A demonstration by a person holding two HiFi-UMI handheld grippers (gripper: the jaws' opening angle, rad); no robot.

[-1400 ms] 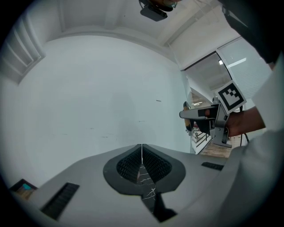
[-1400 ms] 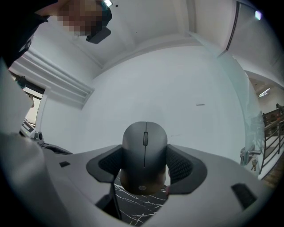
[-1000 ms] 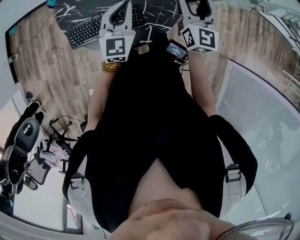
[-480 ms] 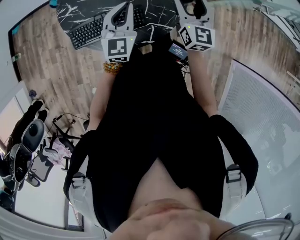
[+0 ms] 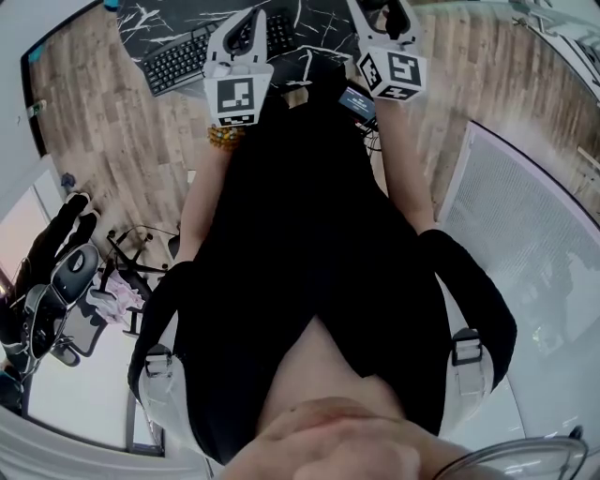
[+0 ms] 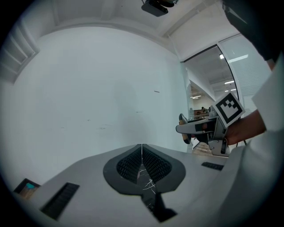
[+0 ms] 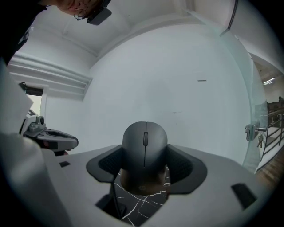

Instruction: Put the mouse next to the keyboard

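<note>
A dark grey mouse is clamped between the pads of my right gripper, with its scroll wheel facing the camera, held above the black marble table. In the head view the right gripper is over the table's near edge, right of the black keyboard. My left gripper is shut with nothing between its jaws. In the head view the left gripper hovers over the keyboard's right end. Each gripper view shows the other gripper off to one side.
The marble table lies at the top of the head view, with wood floor on both sides. An office chair stands at the lower left. A pale ribbed panel is on the right. The person's black-clad body fills the middle.
Both grippers have shifted slightly forward over the table's near edge. The right one still holds the mouse, and the left one stays shut.
</note>
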